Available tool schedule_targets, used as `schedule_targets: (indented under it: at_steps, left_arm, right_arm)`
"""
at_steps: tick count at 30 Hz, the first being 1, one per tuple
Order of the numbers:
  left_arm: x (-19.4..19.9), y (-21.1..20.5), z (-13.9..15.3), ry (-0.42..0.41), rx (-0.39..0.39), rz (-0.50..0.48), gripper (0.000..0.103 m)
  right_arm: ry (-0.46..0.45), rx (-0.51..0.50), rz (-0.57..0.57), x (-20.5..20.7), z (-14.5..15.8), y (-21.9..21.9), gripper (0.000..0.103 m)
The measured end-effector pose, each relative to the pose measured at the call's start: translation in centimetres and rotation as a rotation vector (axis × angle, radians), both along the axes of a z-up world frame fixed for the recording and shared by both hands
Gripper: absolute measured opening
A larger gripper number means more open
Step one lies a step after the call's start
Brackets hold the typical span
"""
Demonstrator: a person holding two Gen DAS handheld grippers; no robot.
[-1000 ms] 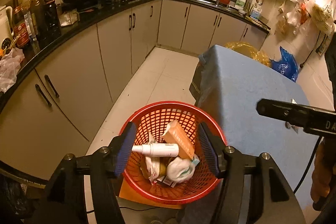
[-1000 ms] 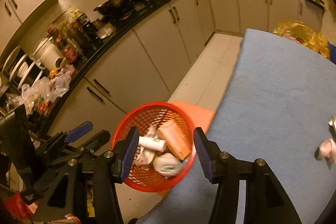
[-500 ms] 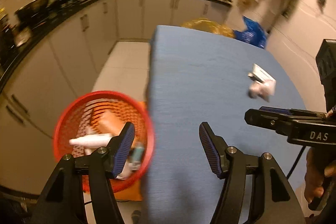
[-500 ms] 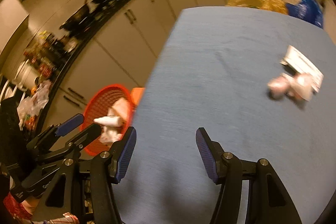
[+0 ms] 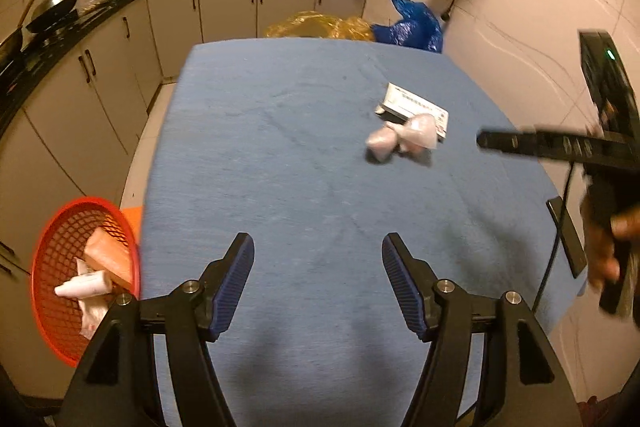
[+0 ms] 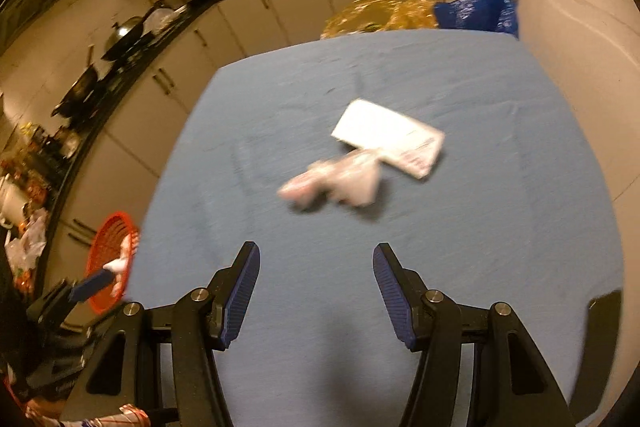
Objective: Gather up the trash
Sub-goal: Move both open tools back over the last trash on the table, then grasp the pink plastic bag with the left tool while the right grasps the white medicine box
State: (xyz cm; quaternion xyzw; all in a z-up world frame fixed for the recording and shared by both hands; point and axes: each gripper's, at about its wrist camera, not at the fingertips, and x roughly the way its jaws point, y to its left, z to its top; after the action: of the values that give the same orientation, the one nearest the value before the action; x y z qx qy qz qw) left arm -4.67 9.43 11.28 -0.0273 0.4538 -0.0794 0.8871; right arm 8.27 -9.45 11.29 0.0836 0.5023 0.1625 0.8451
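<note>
A crumpled pinkish-white wrapper (image 5: 402, 141) lies on the blue table (image 5: 304, 155) against a flat white box (image 5: 416, 105). Both also show in the right wrist view, the wrapper (image 6: 340, 179) and the box (image 6: 390, 137). A red mesh basket (image 5: 60, 307) with trash in it stands on the floor left of the table; it also shows in the right wrist view (image 6: 106, 251). My left gripper (image 5: 318, 283) is open and empty over the table's near part. My right gripper (image 6: 316, 287) is open and empty, short of the wrapper.
Kitchen cabinets and a dark counter with pans (image 5: 60, 7) run along the left and back. Yellow (image 5: 320, 27) and blue (image 5: 416, 27) bags sit beyond the table's far edge. A wall stands on the right. A dark flat object (image 5: 566, 237) lies at the table's right edge.
Both grippers have swung right, from over the red basket to over the blue table. The wrapper and box now lie ahead of them. Both stay open.
</note>
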Motion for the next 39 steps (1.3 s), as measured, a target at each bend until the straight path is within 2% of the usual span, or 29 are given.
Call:
schedule_targets:
  at_steps: [7, 11, 15, 18, 19, 25, 28, 29, 30, 31, 33, 37, 39]
  left_arm:
    - [0.0, -1.9, -0.8, 0.034, 0.024, 0.025, 0.066]
    - [-0.1, -1.9, -0.7, 0.044, 0.038, 0.061, 0.066]
    - [-0.5, -2.0, -0.5, 0.051, 0.054, 0.088, 0.066]
    - [-0.5, -2.0, -0.6, 0.059, 0.063, 0.11, 0.066]
    - [-0.4, -1.9, -0.6, 0.063, 0.064, 0.119, 0.066]
    - [1.1, -1.4, -0.7, 0.071, 0.04, 0.155, 0.066]
    - [2.1, -1.5, -1.1, 0.086, 0.027, 0.164, 0.066]
    - [2.4, -1.5, -1.2, 0.091, 0.02, 0.166, 0.066]
    - [2.7, -1.5, -1.3, 0.096, 0.012, 0.169, 0.066]
    - [3.0, -1.5, -1.4, 0.1, 0.003, 0.172, 0.066]
    - [3.5, -1.4, -1.5, 0.108, -0.023, 0.178, 0.066]
    - [5.1, -1.3, -1.6, 0.123, -0.072, 0.197, 0.07]
    - [6.4, -1.2, -1.9, 0.143, -0.106, 0.218, 0.073]
  right_arm:
    - [-0.037, -0.065, 0.062, 8.0, -1.2, -1.7, 0.063]
    - [-0.02, -0.031, 0.095, 13.0, -3.3, -1.6, 0.063]
    - [0.085, 0.042, 0.116, 17.0, -6.6, -1.6, 0.063]
    - [0.131, 0.035, 0.147, 17.5, -8.0, -1.0, 0.063]
    - [0.141, 0.06, 0.164, 17.2, -8.1, -0.9, 0.063]
    - [0.17, 0.07, 0.342, 13.5, -8.2, 2.7, 0.062]
    - [0.15, 0.022, 0.394, 11.5, -8.2, 4.9, 0.049]
    - [0.144, 0.011, 0.4, 11.1, -8.3, 5.4, 0.034]
    - [0.132, 0.003, 0.403, 10.5, -8.3, 5.9, 0.025]
    - [0.122, 0.011, 0.405, 10.1, -8.1, 6.2, 0.023]
    - [0.117, 0.059, 0.409, 9.3, -7.7, 6.2, 0.004]
    - [0.131, 0.119, 0.414, 7.3, -7.0, 5.3, 0.001]
    - [0.12, 0.11, 0.413, 6.3, -6.6, 4.7, 0.001]
